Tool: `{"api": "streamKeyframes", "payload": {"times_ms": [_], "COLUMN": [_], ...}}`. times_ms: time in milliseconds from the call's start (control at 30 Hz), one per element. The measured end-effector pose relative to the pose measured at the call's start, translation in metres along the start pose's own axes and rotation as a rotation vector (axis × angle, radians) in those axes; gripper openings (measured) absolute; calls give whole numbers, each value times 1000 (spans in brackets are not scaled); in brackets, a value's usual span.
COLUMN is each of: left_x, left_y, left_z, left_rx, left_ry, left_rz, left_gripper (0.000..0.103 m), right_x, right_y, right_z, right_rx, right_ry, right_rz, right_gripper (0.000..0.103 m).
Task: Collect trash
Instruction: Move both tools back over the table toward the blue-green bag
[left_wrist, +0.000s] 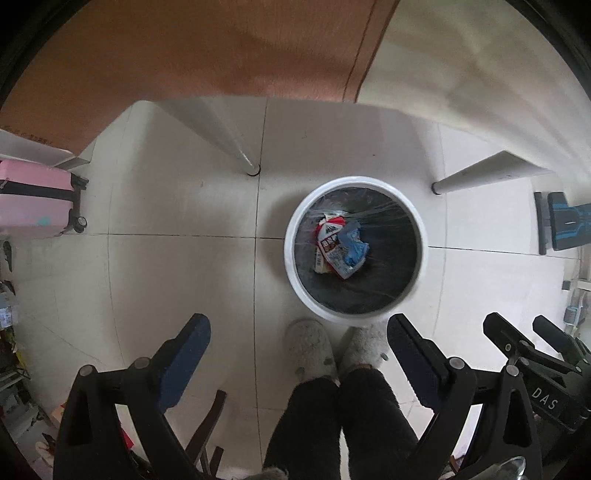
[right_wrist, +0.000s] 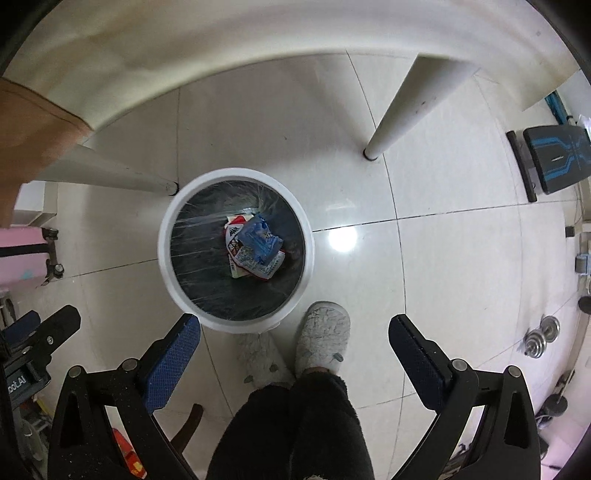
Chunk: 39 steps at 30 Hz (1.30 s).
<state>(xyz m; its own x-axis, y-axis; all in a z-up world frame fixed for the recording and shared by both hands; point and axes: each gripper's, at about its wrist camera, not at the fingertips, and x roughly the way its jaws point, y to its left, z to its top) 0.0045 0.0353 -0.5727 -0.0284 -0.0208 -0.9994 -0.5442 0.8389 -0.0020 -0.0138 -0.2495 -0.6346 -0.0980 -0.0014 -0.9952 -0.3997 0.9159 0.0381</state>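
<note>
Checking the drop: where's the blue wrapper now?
In both wrist views the blue wrapper lies inside the white bin, on top of the red-and-white packet, near the bin's middle.

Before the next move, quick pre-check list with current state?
1. Left tool empty, jaws wide: ok.
2. Right tool empty, jaws wide: ok.
3. Wrappers lie inside the bin, on the dark liner: ok.
4. Bin upright on the floor: ok.
5. Loose trash on the floor tiles in view: none seen, ok.
6. More trash on the table: cannot tell, its top is hardly in view.
</note>
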Motion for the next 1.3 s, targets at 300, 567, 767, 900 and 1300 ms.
{"api": "streamKeyframes", "payload": {"times_ms": [300,567,767,900,1300], "left_x": [-79,-158,-222,-268,-341], "left_y": [-6,-7,-1,-1,-62], "left_z": [-22,-42,-45,-29,103], "left_rx": [14,30,38,26,71], "left_ry": [-18,-37,-93,-173,-354], "left_rz": [11,-1,7,-12,-9], "left_gripper": [98,98,98,98,98], "right_x": [-83,-190,-268,-317,-427], "right_y": [2,3,10,8,-59], "right_z": [-19,-41,-58,-55,65], "right_rx": [-20,-27,-21,2,177], "right_ry": [-27,-71,-95,-126,-313], "right_rz": [6,22,70,128,161], "right_gripper": [103,103,103,103,103]}}
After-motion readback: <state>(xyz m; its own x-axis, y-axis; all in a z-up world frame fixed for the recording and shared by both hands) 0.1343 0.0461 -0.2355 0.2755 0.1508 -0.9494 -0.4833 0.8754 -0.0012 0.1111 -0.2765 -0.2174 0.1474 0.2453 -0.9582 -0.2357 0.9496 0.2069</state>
